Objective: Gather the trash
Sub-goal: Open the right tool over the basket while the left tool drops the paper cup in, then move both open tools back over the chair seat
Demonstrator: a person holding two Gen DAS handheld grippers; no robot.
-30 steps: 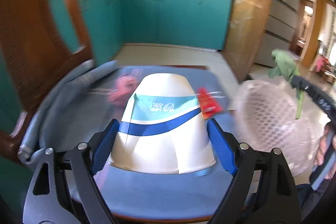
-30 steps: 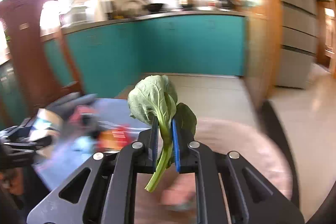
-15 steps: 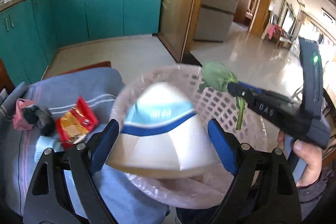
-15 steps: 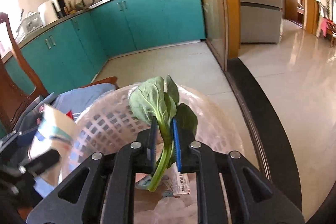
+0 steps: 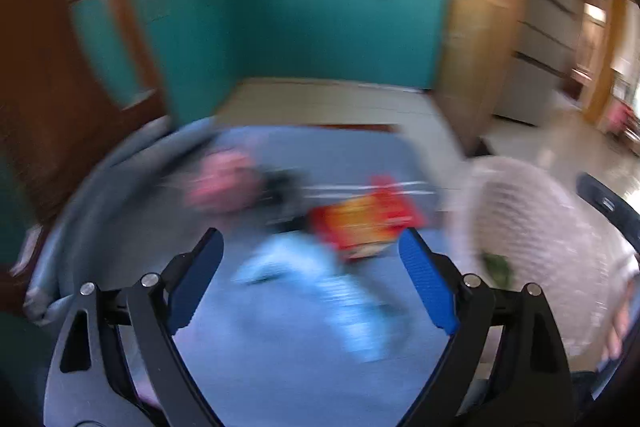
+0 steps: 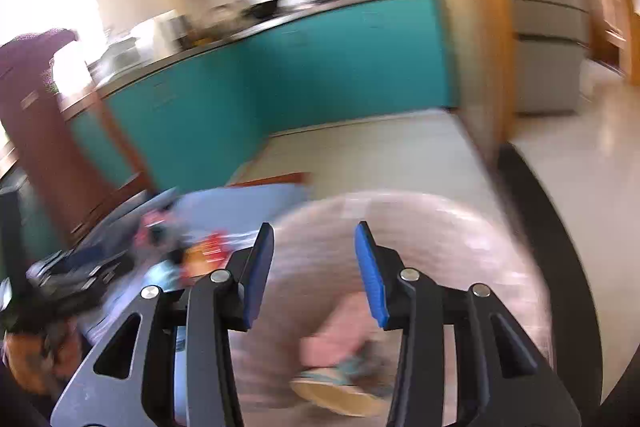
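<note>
a: left gripper (image 5: 310, 263)?
b: spread wide, empty, over the cloth (image 5: 280, 367), red wrapper (image 5: 364, 223) ahead
a: right gripper (image 6: 314, 263)?
b: parted, empty, above the basket (image 6: 440, 227); cup (image 6: 340, 393) and leaf (image 5: 498, 265) lie inside

Motion blur smears both views

The red snack packet (image 5: 365, 223), pink bundle (image 5: 224, 183) and pale-blue wrapper (image 5: 320, 291) are unreadable smudges; the mesh basket (image 6: 460, 227) contents are indistinct.

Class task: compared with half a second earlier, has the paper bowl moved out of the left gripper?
Yes. The left gripper is open and empty over the blue cloth; the bowl lies inside the basket.
</note>
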